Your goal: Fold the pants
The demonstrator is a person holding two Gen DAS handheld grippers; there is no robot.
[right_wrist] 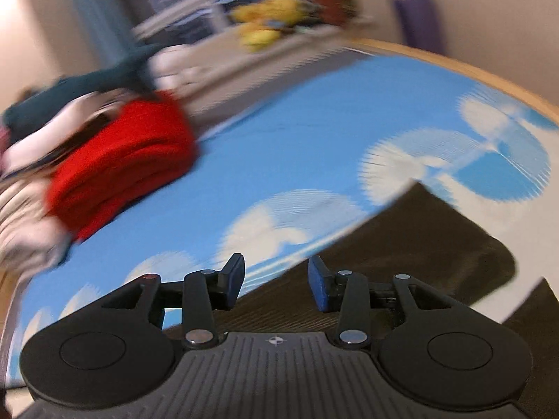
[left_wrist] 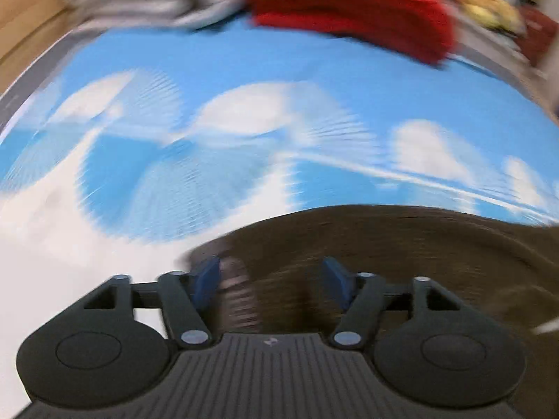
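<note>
Fingers (left_wrist: 209, 281) of both grippers gape empty above one brown pants (left_wrist: 401, 244).

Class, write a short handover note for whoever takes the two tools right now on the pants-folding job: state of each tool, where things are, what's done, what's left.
Left tool: open, nothing held, above the brown pants.
Right tool: open, nothing held, over the pants' edge.
Pants lie released on the blue cloud-print mat; a red pile and other clothes sit at the mat's far end.
Done: both tools are off the pants.
Left: frames are blurred, so check whether another fold is needed.
</note>
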